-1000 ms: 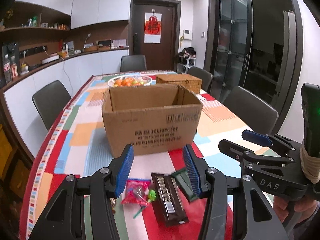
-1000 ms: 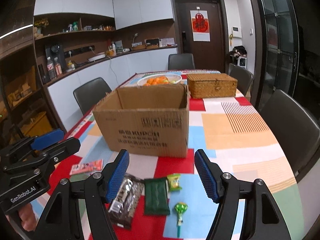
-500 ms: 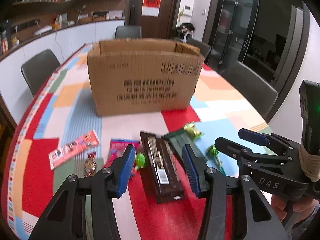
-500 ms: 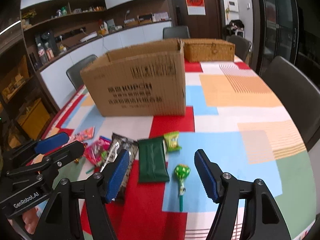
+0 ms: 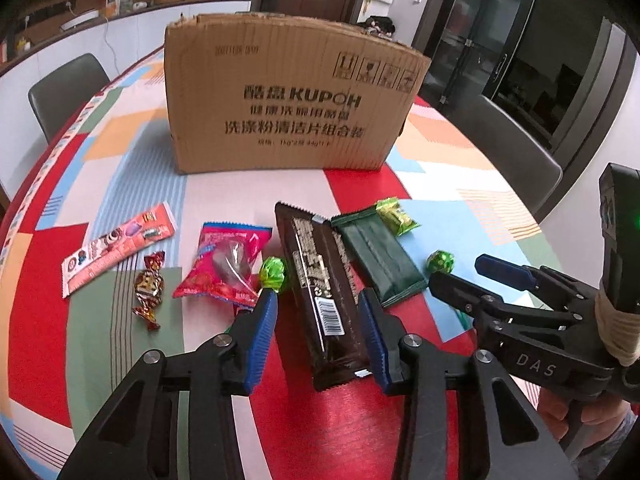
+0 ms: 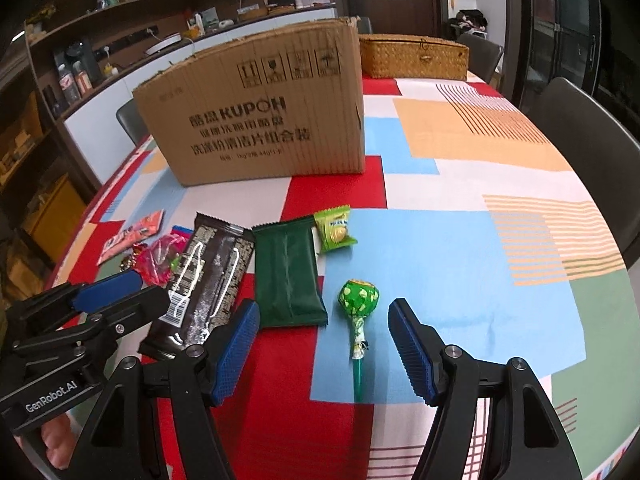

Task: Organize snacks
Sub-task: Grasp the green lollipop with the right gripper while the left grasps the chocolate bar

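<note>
Left wrist view: the left tongs (image 5: 318, 314), whose jaws have just been closing, are seen astride the dark chocolate bar (image 5: 320, 292) on the worktop (image 5: 120, 360), not yet pressing. The right tongs (image 6: 324, 344) are held wide around the green lollipop (image 6: 357, 312).

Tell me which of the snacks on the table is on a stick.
The green-wrapped round lollipop on the blue patch, right of the dark green flat packet. Every other snack here is a packet, bar or twist-wrapped candy.
</note>
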The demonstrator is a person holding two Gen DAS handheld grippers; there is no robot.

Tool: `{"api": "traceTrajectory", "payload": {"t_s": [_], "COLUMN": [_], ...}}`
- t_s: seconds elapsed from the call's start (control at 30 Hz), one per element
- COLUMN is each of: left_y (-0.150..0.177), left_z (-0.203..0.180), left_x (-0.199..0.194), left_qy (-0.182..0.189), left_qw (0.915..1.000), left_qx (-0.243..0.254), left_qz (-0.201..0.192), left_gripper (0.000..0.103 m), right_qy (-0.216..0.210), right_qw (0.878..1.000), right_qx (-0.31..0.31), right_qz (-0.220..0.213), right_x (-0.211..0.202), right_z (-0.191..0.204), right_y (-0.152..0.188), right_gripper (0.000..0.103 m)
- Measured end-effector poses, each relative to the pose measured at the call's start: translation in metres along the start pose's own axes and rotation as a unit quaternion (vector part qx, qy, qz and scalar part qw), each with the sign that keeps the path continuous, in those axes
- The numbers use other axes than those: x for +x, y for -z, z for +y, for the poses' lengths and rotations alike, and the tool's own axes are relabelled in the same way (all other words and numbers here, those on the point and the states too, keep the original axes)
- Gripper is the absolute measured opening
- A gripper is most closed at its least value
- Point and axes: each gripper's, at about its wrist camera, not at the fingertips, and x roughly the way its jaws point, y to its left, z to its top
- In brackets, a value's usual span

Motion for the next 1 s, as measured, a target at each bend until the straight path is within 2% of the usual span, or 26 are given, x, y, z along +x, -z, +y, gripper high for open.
{"api": "traceTrajectory", "payload": {"t_s": [0.3,0.53,0.87,1.0], "left_y": [0.003,0.002,-0.006,-0.007], "left_z": [0.003,0.0,-0.002,-0.003], "left_x": [0.02,0.032,0.044,0.043], "left_qy": [0.01,0.029,0.041,0.049], "left_qw": [0.9995,0.9987,0.9976,0.9974], "left_qx": [-0.011,-0.01,-0.026,-0.027], "left_qz": [0.029,0.042,0.05,0.046], "left_gripper": [0.037,0.037,0.036,0.025], "right_qy": [0.002,0.004,0.006,0.007], "right_qw": [1.0,1.0,1.0,1.0], "right_qx": [0.007,0.006,0.005,0.003], "right_qz": [0.017,0.022,0.026,0.023], "right_x": [0.014,0.022,0.033,0.034], "right_z": [-0.007,-0.011,-0.016,-0.016], "right_y": [0.003,0.002,-0.001,-0.001], "right_gripper": [0.062,0.048,0.036,0.03]}}
